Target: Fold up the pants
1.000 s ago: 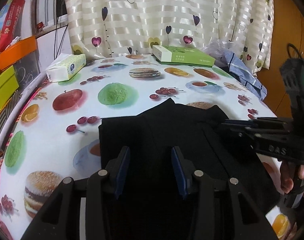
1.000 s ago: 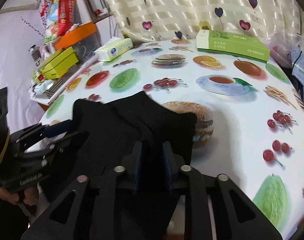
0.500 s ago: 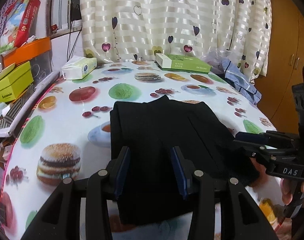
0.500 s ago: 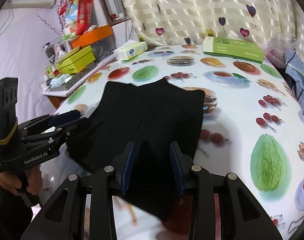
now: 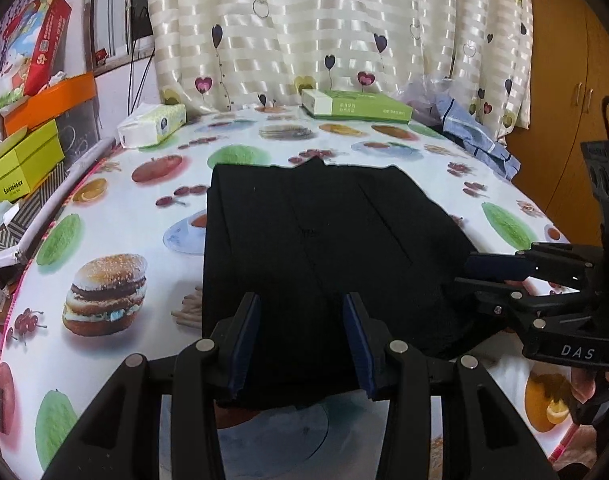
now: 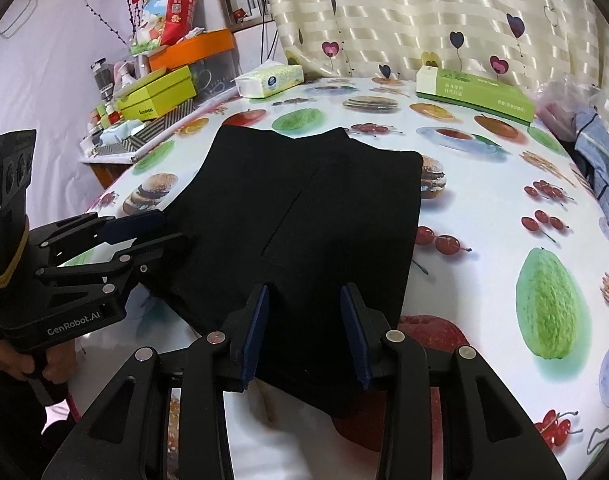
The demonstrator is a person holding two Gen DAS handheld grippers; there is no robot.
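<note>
Pants [image 5: 324, 240] lie folded near the table [image 5: 104, 220] front edge; left hand-held gripper [image 5: 304, 344] and right hand-held gripper [image 6: 304, 332] gape wide, empty. Next: regrasp an end.

The black pants [image 5: 312, 248] [image 6: 304, 220] lie flat on the fruit-print tablecloth [image 5: 116, 216], folded into a rough rectangle. A small peak of fabric juts out at the far edge, toward 12 o'clock. Faint seam lines cross the top layer, possibly a pocket edge. The near end reaches the table's front edge.
</note>
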